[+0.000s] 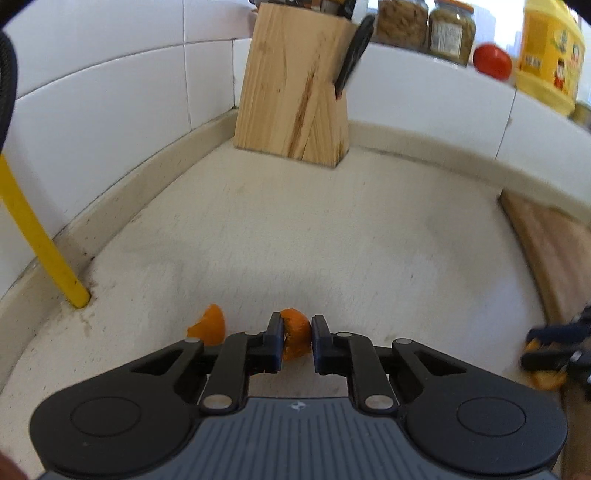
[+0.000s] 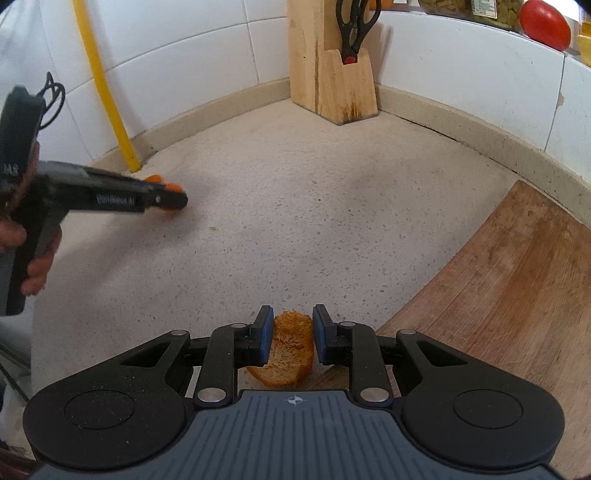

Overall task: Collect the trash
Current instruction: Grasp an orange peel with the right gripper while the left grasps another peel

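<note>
A piece of orange peel [image 1: 295, 338] sits between the fingers of my left gripper [image 1: 297, 332], which is shut on it just above the speckled countertop [image 1: 332, 240]. A second orange peel piece [image 1: 210, 326] lies on the counter just left of that gripper. In the right wrist view, my right gripper [image 2: 293, 328] is shut on a curled piece of orange peel [image 2: 290, 350] with its pale inside showing, at the cutting board's edge. The left gripper [image 2: 171, 199] shows there at the left, low over the counter. The right gripper [image 1: 546, 347] appears blurred at the left wrist view's right edge.
A wooden knife block [image 2: 328, 74] with black scissors [image 2: 354, 26] stands in the back corner. A yellow pipe [image 1: 37, 236] rises along the tiled wall at left. A wooden cutting board [image 2: 498, 295] lies at right. Jars [image 1: 424, 26], a tomato [image 1: 493, 61] and a yellow bottle [image 1: 550, 59] sit on the ledge.
</note>
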